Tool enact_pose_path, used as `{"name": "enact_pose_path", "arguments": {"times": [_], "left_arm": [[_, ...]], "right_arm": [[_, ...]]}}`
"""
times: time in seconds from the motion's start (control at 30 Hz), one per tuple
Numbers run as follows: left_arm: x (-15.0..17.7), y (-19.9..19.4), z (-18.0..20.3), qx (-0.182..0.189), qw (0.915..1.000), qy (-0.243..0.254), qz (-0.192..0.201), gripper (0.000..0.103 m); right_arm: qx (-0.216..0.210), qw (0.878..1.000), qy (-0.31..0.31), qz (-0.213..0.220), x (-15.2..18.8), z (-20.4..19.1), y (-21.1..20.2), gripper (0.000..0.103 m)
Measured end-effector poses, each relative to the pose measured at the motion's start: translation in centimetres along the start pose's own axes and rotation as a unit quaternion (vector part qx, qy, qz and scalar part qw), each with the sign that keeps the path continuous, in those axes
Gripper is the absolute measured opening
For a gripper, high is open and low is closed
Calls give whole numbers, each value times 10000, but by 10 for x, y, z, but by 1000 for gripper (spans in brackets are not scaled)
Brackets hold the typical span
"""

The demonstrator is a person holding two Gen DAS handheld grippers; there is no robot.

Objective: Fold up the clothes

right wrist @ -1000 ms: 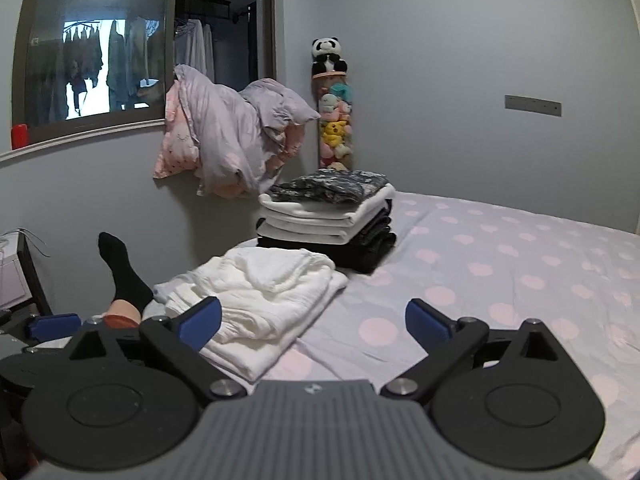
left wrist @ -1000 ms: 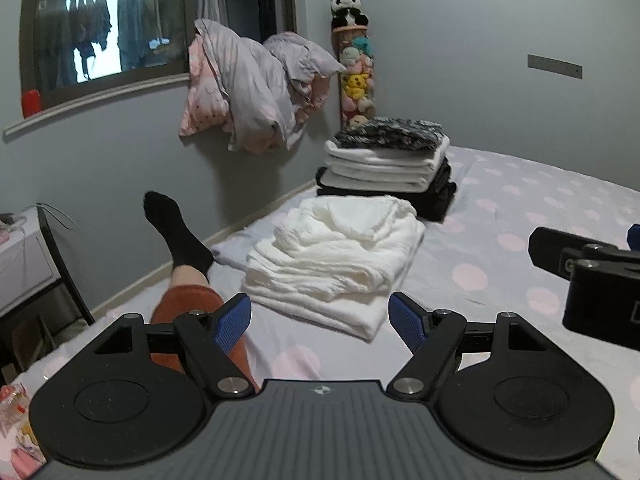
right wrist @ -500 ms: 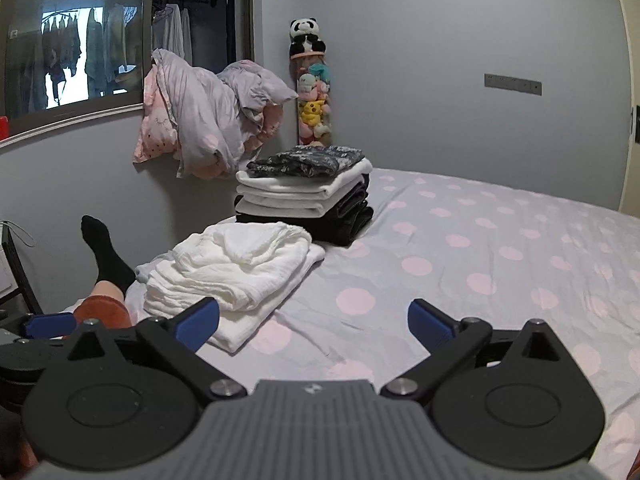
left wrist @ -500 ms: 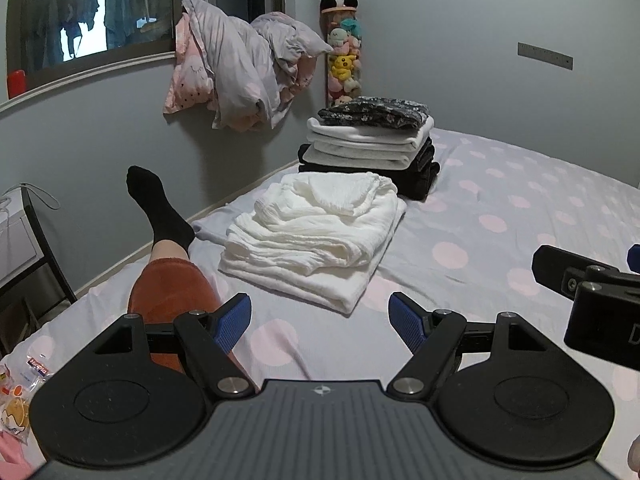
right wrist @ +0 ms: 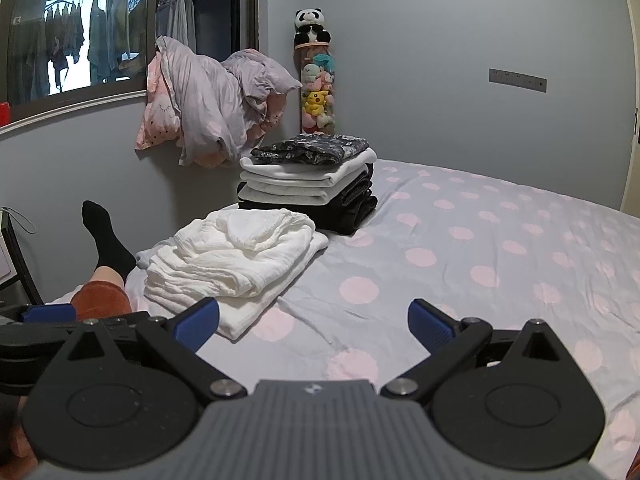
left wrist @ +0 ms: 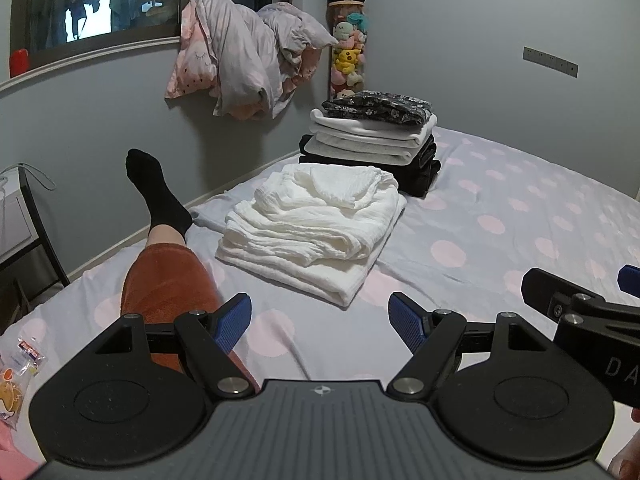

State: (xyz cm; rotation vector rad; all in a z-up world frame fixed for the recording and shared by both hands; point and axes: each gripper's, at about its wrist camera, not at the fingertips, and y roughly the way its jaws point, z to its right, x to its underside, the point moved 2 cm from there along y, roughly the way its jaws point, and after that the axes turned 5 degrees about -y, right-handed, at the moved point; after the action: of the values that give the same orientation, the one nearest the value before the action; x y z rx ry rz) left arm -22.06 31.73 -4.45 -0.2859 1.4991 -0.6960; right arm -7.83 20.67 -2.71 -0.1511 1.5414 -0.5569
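A folded white crinkled garment [left wrist: 316,224] [right wrist: 236,256] lies on the polka-dot bed [left wrist: 500,240] [right wrist: 480,248]. Behind it stands a stack of folded clothes [left wrist: 370,140] [right wrist: 308,184], dark at the bottom, white in the middle, a dark floral piece on top. My left gripper [left wrist: 320,322] hovers open above the sheet, short of the white garment, holding nothing. My right gripper [right wrist: 314,322] is open too, empty, to the right of the white garment. The right gripper's black body shows at the right edge of the left wrist view [left wrist: 580,320].
A person's leg in a rust-coloured trouser [left wrist: 164,280] and black sock [left wrist: 156,192] rests on the bed's left side. A bundle of bedding [left wrist: 248,56] hangs at the wall. A tube of plush toys [left wrist: 346,40] stands in the corner. Snack packets [left wrist: 20,364] lie at lower left.
Both grippers have pulled back and risen slightly; the white garment and the stack now sit a little farther off. Both stay open and empty.
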Motion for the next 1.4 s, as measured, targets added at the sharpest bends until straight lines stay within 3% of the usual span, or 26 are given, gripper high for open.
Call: {"name": "enact_pose_path", "arguments": {"times": [1.4], "left_arm": [[2, -1, 2, 38, 10000, -7, -67, 88]], "right_arm": [[-27, 9997, 214, -108, 7, 2, 3, 101]]}}
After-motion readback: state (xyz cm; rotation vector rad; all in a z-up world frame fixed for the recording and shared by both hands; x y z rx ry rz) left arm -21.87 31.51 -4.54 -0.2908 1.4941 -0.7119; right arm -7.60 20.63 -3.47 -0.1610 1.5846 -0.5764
